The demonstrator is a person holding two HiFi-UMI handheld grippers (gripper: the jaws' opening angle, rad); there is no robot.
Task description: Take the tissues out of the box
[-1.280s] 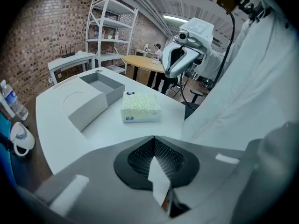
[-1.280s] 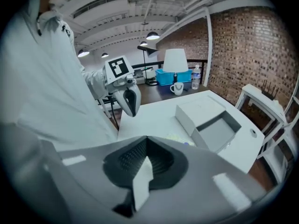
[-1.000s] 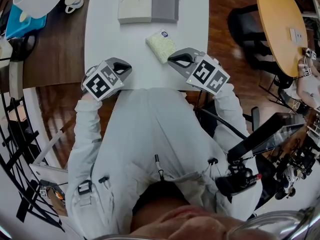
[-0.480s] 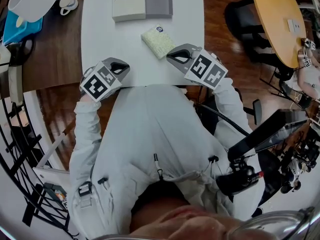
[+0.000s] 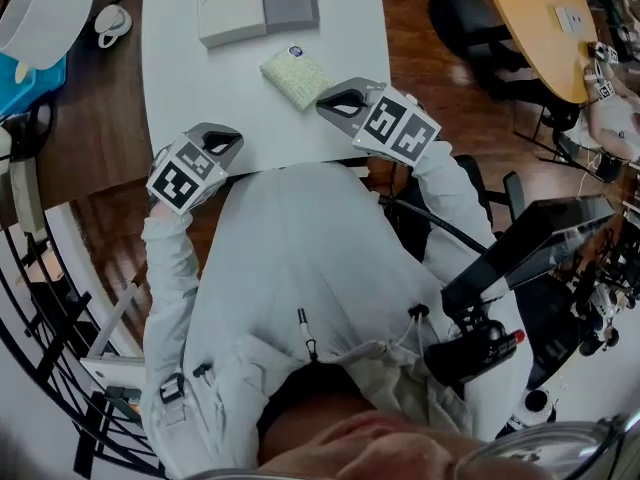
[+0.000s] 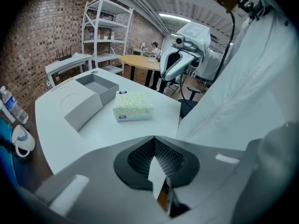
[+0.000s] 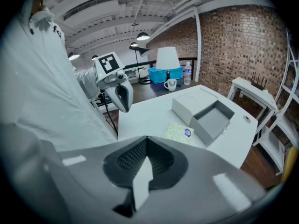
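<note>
Left tongs and right tongs both closed, empty. Tissue pack on desk, near open box.

Brick walls both sides, white exposed ceiling w/ beams + pipes. Round pendant lights on, plus a strip light. Floor = reddish-brown wood planks. White table in the middle, dark wood desk butted against its left side, white-shade lamp on the desk. Round light-wood table off to the right, black chair just beside it. White open shelf unit against the brick, small white side table next to it
</note>
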